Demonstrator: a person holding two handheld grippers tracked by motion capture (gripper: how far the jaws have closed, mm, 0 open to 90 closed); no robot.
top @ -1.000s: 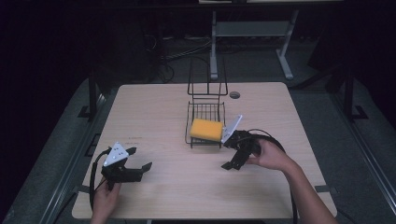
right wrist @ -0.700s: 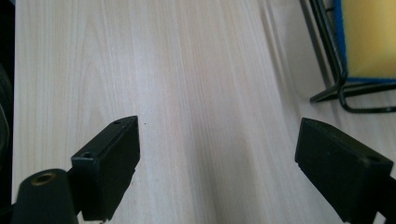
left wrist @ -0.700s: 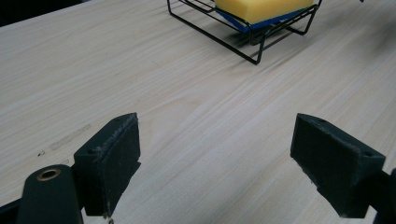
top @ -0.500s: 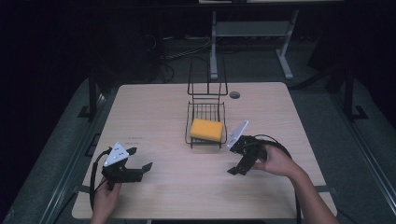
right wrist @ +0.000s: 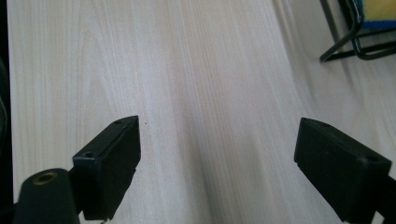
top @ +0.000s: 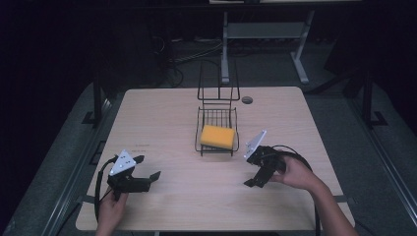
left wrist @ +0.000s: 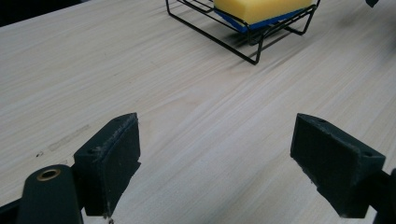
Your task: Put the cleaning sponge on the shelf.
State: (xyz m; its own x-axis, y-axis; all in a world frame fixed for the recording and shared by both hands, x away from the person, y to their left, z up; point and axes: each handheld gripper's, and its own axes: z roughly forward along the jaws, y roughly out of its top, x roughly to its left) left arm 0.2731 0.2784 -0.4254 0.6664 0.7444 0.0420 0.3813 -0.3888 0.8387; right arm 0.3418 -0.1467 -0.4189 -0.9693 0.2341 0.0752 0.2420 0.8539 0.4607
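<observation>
A yellow sponge (top: pixel 217 136) with a blue underside lies in a black wire basket (top: pixel 217 148) at the middle of the wooden table (top: pixel 167 118). My left gripper (top: pixel 148 168) rests near the front left, open, jaws wide apart over bare wood. In the left gripper view (left wrist: pixel 215 161) the sponge (left wrist: pixel 261 8) and basket (left wrist: pixel 243 44) lie ahead at the top. My right gripper (top: pixel 252 176) is held to the right of the basket, open and empty, jaws pointing down toward the table front. The right gripper view (right wrist: pixel 217 161) catches a corner of the basket (right wrist: pixel 348 37) at top right.
The basket has a tall wire handle (top: pixel 218 81) rising at its back. A small round hole (top: pixel 247 100) sits in the table behind it. Beyond the table's far edge stand a metal frame (top: pixel 265 34) and cables on a dark floor.
My right gripper has drawn back from the basket toward the front right and tilted downward. The left gripper has stayed where it was.
</observation>
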